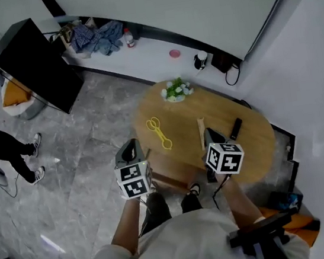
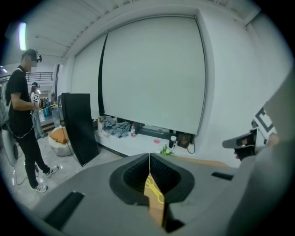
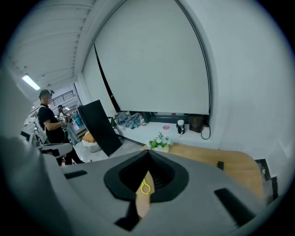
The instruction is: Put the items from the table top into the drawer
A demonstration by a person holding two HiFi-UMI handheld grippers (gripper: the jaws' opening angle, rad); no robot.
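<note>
**Operator:** How do the jaws stand?

**Spotter:** Your left gripper (image 1: 129, 145) (image 2: 149, 159) has its jaws pressed together along one thin seam, with nothing between them. Your right gripper (image 1: 209, 132) (image 3: 148, 154) is the same, closed tip to tip and empty.

**Operator:** And where are they?

**Spotter:** Take the centre of the oval wooden table (image 1: 253, 143) as the middle of the clock in the head view. Your left gripper sits at about 8 o'clock, just off the rim and over the grey floor. Your right gripper sits at about 6 o'clock, over the near edge of the top. Both point away from you and downward.

**Operator:** Where are the task's things?

**Spotter:** The yellow scissor-shaped tool (image 1: 158, 132) (image 2: 154, 191) (image 3: 144, 186) lies flat on the top at 9 o'clock. It is just beyond your left gripper's tips and apart from them. Both gripper views show it through the gap below the closed jaws. The black remote (image 1: 235, 128) (image 3: 220, 164) lies at 3 o'clock, near your right gripper but not touching it. A pale narrow strip (image 1: 201, 131) lies just to the left of your right gripper, and I can't tell what it is.

**Operator:** Anything else on the top?

**Spotter:** A small pot of flowers (image 1: 175, 90) (image 3: 159, 143) stands at 11 o'clock on the far rim, well apart from both grippers. Off the table, a person in black (image 2: 23, 115) stands by a tall black panel (image 1: 36, 63) at the far left.
</note>
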